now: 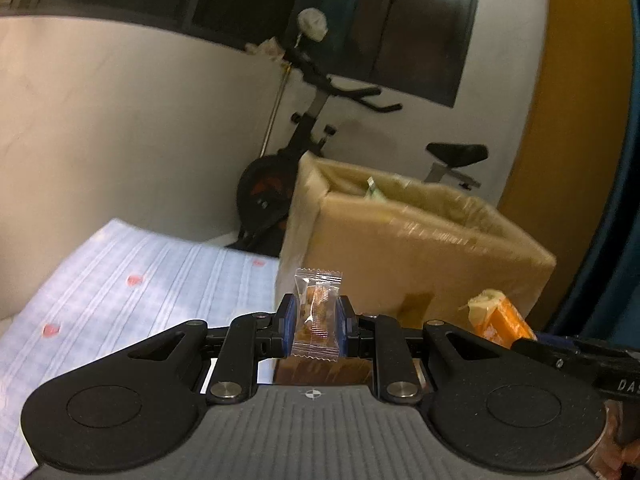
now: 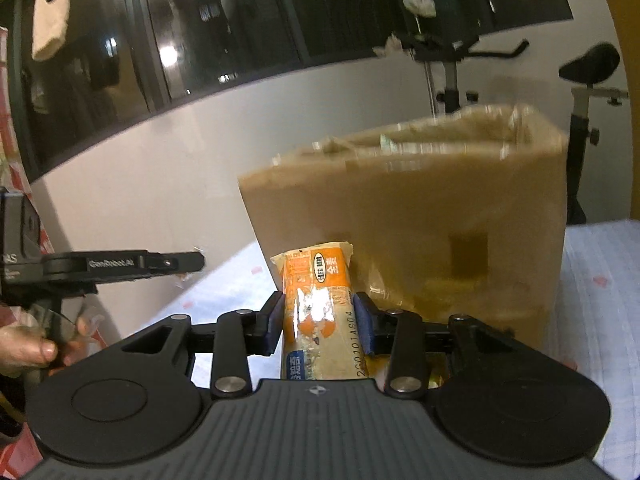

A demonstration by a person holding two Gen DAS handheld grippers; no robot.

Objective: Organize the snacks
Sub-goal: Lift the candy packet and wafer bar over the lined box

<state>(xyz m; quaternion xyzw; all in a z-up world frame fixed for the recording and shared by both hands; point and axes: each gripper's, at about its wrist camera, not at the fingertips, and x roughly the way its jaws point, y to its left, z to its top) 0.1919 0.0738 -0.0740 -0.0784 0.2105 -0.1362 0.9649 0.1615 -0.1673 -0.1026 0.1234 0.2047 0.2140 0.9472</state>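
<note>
Left claw is clamping a small clear-wrapped snack; right claw is gripping an orange snack packet. Both are hanging above the cloth-covered surface, near the cardboard box. Step: carrying to box. Next, probably: clearing the box rim, then releasing inside.

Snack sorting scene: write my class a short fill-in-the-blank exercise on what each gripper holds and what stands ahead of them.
1. The left gripper is shut on a small ____ sachet of brown snack.
2. The right gripper is shut on a long packet coloured mainly ____.
3. Ahead of both grippers stands a tall cardboard ____, lined with clear plastic.
4. The cloth under it is pale blue with small ____ marks.

Missing words: clear; orange; box; red
</note>
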